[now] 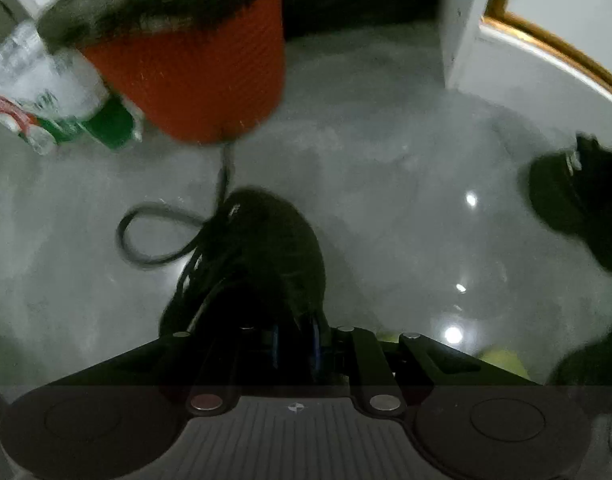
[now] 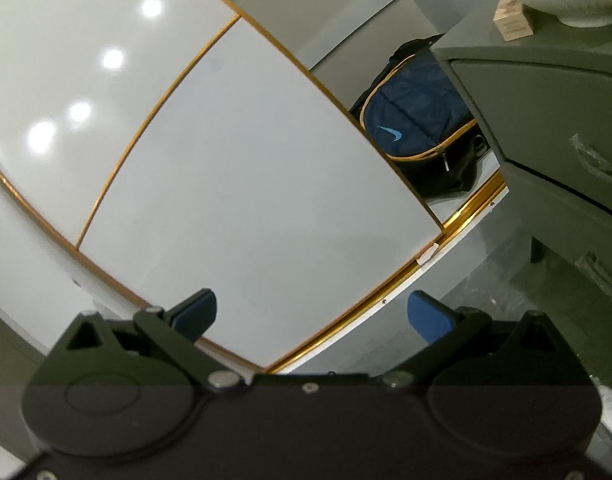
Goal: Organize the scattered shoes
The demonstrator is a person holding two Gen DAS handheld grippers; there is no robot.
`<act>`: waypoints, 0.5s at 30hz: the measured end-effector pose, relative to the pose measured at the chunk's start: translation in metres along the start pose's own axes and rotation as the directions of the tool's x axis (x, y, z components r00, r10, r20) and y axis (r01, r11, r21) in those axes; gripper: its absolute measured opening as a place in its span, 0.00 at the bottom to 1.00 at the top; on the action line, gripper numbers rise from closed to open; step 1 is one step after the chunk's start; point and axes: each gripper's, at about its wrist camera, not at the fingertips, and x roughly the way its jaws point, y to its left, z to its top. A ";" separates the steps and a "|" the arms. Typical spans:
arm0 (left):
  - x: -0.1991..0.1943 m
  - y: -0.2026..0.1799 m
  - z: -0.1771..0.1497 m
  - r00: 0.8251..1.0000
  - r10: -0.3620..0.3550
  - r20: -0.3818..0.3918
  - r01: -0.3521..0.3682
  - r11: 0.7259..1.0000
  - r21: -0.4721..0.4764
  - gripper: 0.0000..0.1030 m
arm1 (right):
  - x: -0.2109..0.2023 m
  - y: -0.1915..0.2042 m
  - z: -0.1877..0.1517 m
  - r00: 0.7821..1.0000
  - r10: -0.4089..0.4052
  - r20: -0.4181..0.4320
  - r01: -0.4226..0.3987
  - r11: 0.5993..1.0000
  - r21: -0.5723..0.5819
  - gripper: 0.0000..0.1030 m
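In the left wrist view my left gripper [image 1: 293, 344] is shut on the heel of a black lace-up shoe [image 1: 261, 248], whose toe points away from me over the grey floor. A second black shoe [image 1: 578, 204] lies on the floor at the right edge. In the right wrist view my right gripper [image 2: 312, 312] is open and empty, its blue pads [image 2: 428, 314] wide apart. It faces a white cabinet door with a gold trim [image 2: 241, 160]. No shoe shows in that view.
An orange ribbed bin [image 1: 197, 76] stands at the upper left with a plastic bottle pack [image 1: 45, 96] beside it and a black cable loop [image 1: 145, 236] on the floor. A white gold-edged cabinet [image 1: 546, 64] stands right. A navy backpack [image 2: 418, 120] sits beside a grey cabinet [image 2: 546, 128].
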 end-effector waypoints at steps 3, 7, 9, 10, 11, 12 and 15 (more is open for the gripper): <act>0.003 0.002 -0.004 0.999 0.036 -0.009 -0.036 0.998 0.044 0.13 | 0.003 0.005 -0.003 1.000 -0.010 -0.010 0.010 1.000 -0.026 1.00; 0.015 -0.002 -0.012 0.995 0.040 -0.091 -0.038 0.999 0.033 0.12 | 0.002 0.002 -0.002 1.000 -0.005 -0.012 0.005 1.000 -0.007 1.00; 0.016 -0.006 -0.013 0.988 0.059 -0.140 -0.054 0.998 0.035 0.18 | 0.000 0.002 -0.001 1.000 -0.001 -0.007 0.001 1.000 -0.003 1.00; 0.013 -0.006 -0.011 0.987 0.052 -0.155 -0.049 0.998 0.028 0.24 | 0.000 0.001 -0.001 1.000 -0.002 -0.004 0.002 1.000 -0.001 1.00; 0.010 -0.007 -0.009 0.985 0.043 -0.166 -0.040 0.999 0.023 0.28 | -0.001 0.001 -0.001 1.000 -0.001 -0.001 0.001 1.000 0.003 1.00; -0.001 -0.015 -0.004 0.988 0.009 -0.152 -0.003 0.999 0.039 0.39 | -0.002 0.000 -0.001 1.000 0.002 -0.001 -0.002 1.000 0.007 1.00; -0.032 -0.038 0.013 0.989 -0.095 -0.114 0.105 0.991 0.088 0.68 | -0.002 -0.002 0.000 1.000 0.005 0.002 -0.005 1.000 0.015 1.00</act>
